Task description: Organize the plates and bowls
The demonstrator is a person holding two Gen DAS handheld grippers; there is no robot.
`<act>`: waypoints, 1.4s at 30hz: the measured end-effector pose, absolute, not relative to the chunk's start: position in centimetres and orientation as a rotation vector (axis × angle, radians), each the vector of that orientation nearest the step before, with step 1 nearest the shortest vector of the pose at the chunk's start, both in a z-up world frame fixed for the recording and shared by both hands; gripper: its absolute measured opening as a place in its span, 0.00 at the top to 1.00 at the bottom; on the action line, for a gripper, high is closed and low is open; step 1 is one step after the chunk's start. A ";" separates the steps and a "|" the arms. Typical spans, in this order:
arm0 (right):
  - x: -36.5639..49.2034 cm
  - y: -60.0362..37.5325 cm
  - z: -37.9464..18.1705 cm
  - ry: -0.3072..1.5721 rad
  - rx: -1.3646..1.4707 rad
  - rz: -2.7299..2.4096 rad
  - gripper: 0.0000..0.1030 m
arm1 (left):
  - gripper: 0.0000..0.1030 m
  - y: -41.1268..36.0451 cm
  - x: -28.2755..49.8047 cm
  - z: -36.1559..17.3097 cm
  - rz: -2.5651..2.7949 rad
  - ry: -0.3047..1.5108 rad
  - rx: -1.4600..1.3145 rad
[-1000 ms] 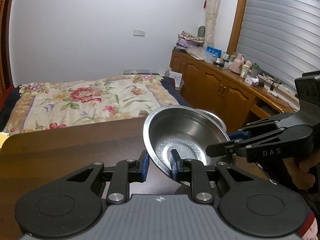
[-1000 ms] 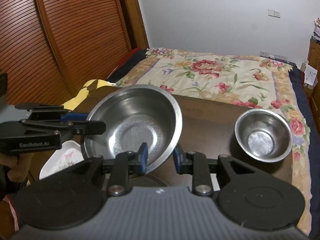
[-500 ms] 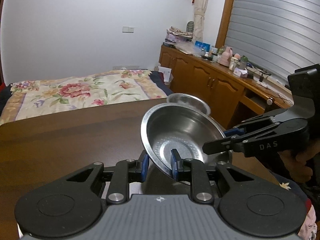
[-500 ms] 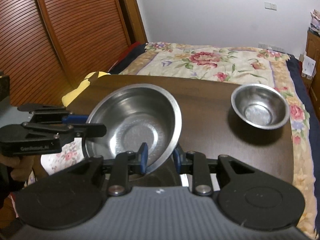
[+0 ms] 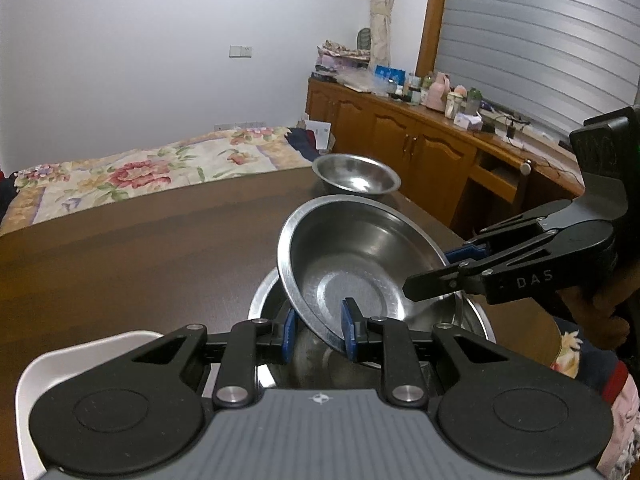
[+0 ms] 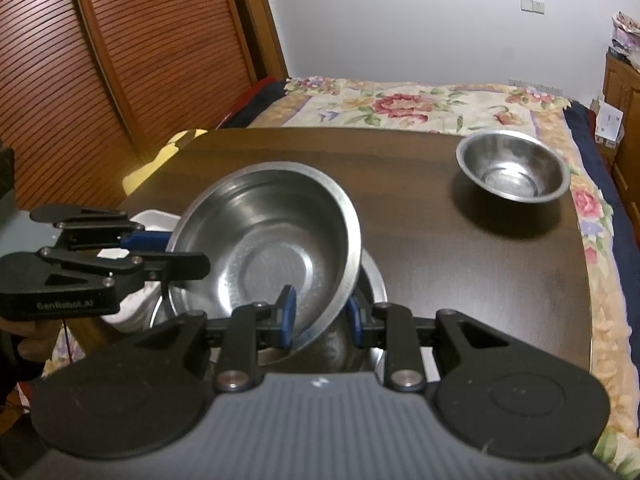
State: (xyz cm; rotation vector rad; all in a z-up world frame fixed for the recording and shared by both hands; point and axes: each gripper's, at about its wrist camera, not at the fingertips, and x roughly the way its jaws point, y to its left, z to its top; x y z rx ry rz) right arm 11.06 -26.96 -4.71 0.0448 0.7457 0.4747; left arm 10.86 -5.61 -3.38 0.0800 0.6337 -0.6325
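Left tongs (image 5: 318,334) and right tongs (image 6: 320,316) each clamped on rim of steel bowl (image 5: 360,264), held above larger bowl (image 5: 472,312)

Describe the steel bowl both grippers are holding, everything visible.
The held steel bowl is round, shallow, flat-bottomed and empty, with a rolled rim and a dull, scuffed shine. It is tilted, just above a larger steel bowl on the dark wooden table. The left gripper and right gripper each pinch its rim between blue pads, from opposite sides. Whether it touches the bowl below is unclear.
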 end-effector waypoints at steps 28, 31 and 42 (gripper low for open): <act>10.4 -25.7 -5.6 0.694 -0.167 0.455 0.87 | 0.81 -6.6 11.0 -5.6 -0.554 0.602 0.242; 10.5 -25.5 -5.6 0.686 -0.173 0.451 0.87 | 0.81 -6.4 10.9 -5.6 -0.549 0.590 0.233; 10.6 -25.9 -5.8 0.645 -0.119 0.438 0.86 | 0.83 -6.4 11.1 -5.8 -0.531 0.588 0.211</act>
